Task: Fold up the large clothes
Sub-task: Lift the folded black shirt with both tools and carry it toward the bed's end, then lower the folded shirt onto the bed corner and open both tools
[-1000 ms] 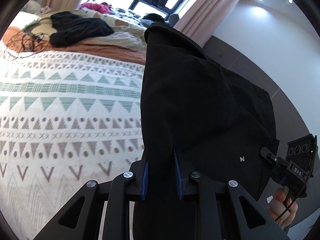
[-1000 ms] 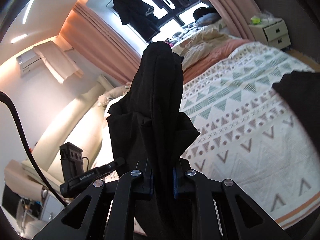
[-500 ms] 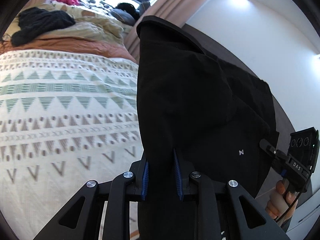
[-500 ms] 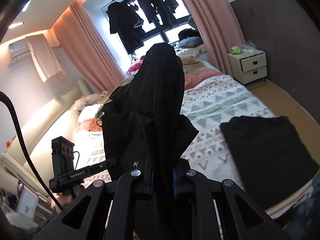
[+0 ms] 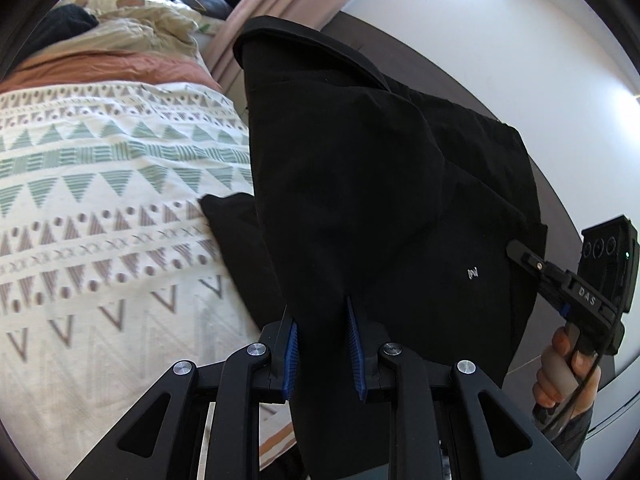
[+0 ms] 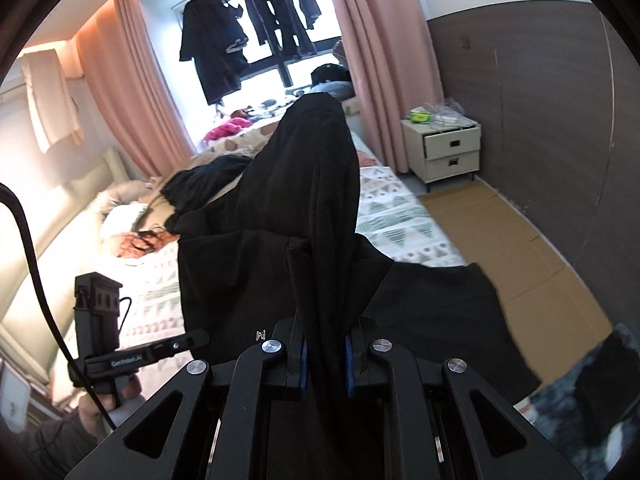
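Closest to the left camera, the left claw [image 5: 322, 334] is squeezed shut on a bunch of a big black garment [image 5: 360, 168]. The cloth fills the gap between the blue pads [image 5: 291, 344] and sticks up past them in a tall fold.

The right claw [image 6: 323, 354] is squeezed shut on another part of the same black garment [image 6: 312, 184]. Here too the cloth stands up in a tall hump in front of the camera. So the garment is held up in the air between the two claws, above the bed [image 5: 100, 216]. A tiny white logo [image 5: 473, 273] shows on the black cloth.

In the left camera, the person's right hand [image 5: 566, 372] holds the handle of the other claw, low at the right edge. In the right camera, the person's left hand [image 6: 102, 398] holds its handle, low on the left.

Under the raised garment, another black cloth [image 6: 452, 320] lies flat on the near end of the bed. The bed has a white cover with green and brown triangles.

Further back lies a heap of dark clothes [image 6: 208, 180] and crumpled bedding [image 5: 132, 36]. A small white nightstand [image 6: 444, 150] stands beside the bed by the dark wall. At the far end, pink curtains [image 6: 384, 60] frame a window with dark clothes hanging [image 6: 248, 32] in front of it.
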### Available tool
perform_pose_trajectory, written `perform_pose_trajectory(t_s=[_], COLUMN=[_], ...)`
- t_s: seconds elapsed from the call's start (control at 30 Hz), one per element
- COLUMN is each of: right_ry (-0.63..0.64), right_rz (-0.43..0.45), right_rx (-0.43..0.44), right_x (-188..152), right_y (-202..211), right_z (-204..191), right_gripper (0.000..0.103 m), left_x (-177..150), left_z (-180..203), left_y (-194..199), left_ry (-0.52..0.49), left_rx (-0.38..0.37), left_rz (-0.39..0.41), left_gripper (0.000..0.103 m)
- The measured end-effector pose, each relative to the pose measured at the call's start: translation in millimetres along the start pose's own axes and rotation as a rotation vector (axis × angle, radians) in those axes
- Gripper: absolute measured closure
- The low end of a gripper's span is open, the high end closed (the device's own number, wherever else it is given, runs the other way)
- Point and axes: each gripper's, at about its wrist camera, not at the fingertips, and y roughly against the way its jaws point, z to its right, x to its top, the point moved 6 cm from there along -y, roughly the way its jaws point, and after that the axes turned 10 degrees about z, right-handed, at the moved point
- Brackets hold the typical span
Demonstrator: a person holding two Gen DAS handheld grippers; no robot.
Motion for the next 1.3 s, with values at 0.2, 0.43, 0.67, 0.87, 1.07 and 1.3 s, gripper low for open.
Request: perform_pose_trajectory(t_s=[0.2,0.43,0.67,0.87,1.07,1.3], right_ry=[-0.02,-0.05,-0.079,-0.101,-0.286,-0.387], right_rz=[-0.052,-0.118,-0.203,-0.263,-0.371,-0.217], right_rx=[-0.044,-0.09,-0.139,-0.182,-0.441,-0.483], right_x=[7,4,-11,-36,-88,-110], right_y=[-31,-82,-147,-189,-194,-90], right_z=[44,97,136,167,234,247], right_gripper=[0.089,0.089,0.089,0.088,0.061,0.045], left_x=[-11,-21,-20,-25,-30,-26], left_z=[0,-5,-22,-46,-42,-53], left_y=[-48,-100,-138,-170,-186,-191], left_ry=[0.031,0.042,0.042,0.079,-0.021,-0.068], left_rx=[0.023,0.007,0.043,0.066,0.093,0.089], left_rz=[-0.044,-0.132,-0.178,-0.22,-0.254,-0.26], left_gripper=[0.08,0.08,0.08,0.08,0.08,0.055])
